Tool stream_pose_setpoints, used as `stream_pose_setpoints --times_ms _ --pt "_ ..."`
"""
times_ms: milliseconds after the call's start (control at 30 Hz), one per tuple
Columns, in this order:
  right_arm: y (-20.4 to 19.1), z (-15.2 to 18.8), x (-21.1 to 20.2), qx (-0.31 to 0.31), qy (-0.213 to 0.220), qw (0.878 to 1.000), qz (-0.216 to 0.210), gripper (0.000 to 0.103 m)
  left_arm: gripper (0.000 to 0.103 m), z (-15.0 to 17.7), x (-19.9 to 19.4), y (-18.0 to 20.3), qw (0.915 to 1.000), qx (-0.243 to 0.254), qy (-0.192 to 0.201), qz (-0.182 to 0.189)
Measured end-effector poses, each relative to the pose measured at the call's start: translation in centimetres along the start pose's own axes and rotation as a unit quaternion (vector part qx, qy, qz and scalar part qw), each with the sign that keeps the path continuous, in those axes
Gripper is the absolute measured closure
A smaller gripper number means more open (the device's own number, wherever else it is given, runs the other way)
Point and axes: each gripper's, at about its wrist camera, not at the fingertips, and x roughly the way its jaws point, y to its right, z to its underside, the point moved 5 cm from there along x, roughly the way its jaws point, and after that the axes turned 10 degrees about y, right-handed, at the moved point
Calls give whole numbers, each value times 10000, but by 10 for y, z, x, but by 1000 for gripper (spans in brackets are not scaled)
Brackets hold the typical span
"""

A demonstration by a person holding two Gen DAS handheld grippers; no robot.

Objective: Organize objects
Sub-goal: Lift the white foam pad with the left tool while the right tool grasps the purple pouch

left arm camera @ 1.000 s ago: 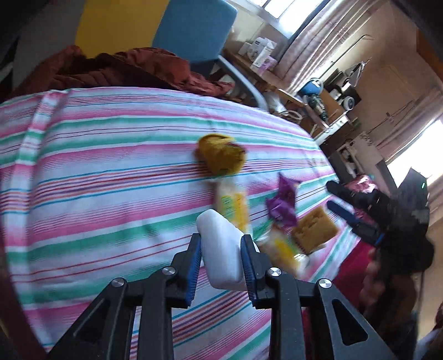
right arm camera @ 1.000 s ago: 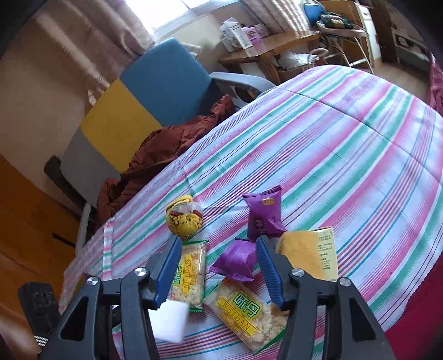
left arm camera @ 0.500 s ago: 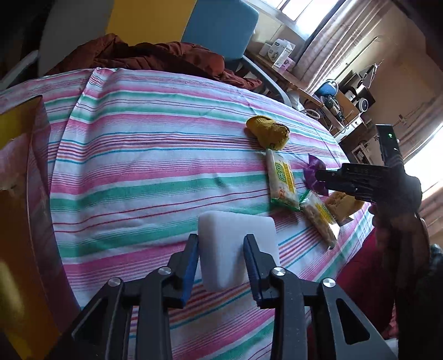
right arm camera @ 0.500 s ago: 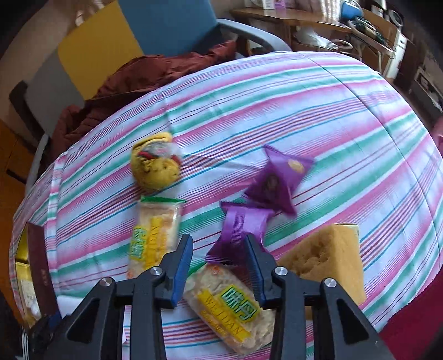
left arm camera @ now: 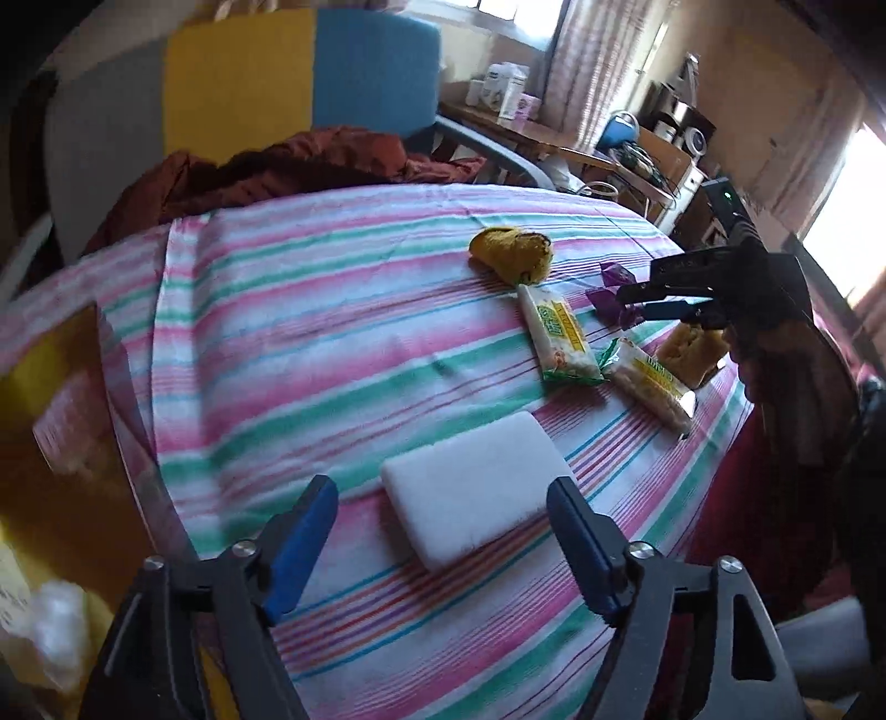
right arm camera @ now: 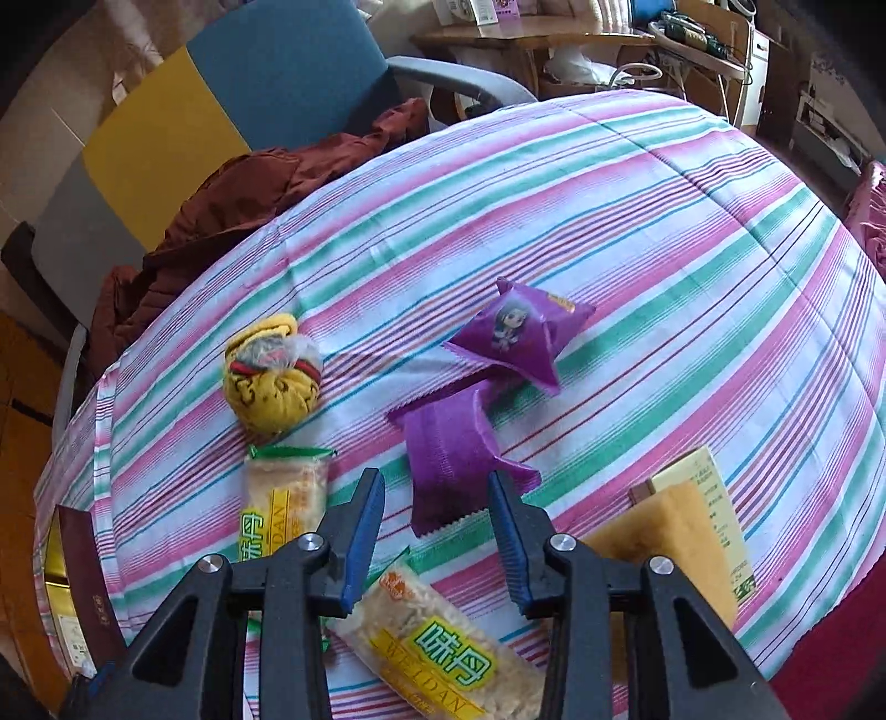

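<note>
A white foam block (left arm camera: 476,490) lies flat on the striped tablecloth (left arm camera: 310,343), free between the spread jaws of my open left gripper (left arm camera: 443,498). My right gripper (right arm camera: 437,493) is open around the near end of a purple snack packet (right arm camera: 448,459), jaws on either side, not closed on it. A second purple packet (right arm camera: 520,332) lies beyond. Two green-and-yellow cracker packs (right arm camera: 282,509) (right arm camera: 443,659), a yellow wrapped bundle (right arm camera: 271,382) and a yellow sponge (right arm camera: 681,531) lie around it. The right gripper also shows in the left wrist view (left arm camera: 659,293).
A yellow-and-red box (left arm camera: 50,421) stands at the table's left edge. A blue-yellow-grey chair (right arm camera: 221,99) with a rust-brown jacket (right arm camera: 249,194) stands behind the table. A cluttered wooden desk (right arm camera: 554,39) stands at the back right.
My left gripper has set the white foam block down flat and opened wide. My right gripper has moved in lower over the purple packet, jaws still apart.
</note>
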Motion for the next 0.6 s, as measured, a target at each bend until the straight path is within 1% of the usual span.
stream_pose_setpoints --times_ms 100,133,267,400,467,600 --pt "-6 -5 -3 -163 111 9998 102 59 8 -6 -1 3 9987 509 2 -8" --pt "-7 -5 -6 -225 173 9995 129 58 6 -6 1 4 9978 664 -51 46" --pt "-11 -10 -8 -400 365 9982 267 52 2 -8 8 11 9915 1278 -193 158" --pt "-14 -10 9 -645 143 9970 414 52 2 -3 24 19 9819 1821 -438 287" --pt "-16 -10 17 -860 65 9946 577 52 1 0 33 21 9780 1970 -595 348" --pt "-14 -8 26 -1071 -55 9915 735 52 1 4 47 25 9734 2060 -865 511"
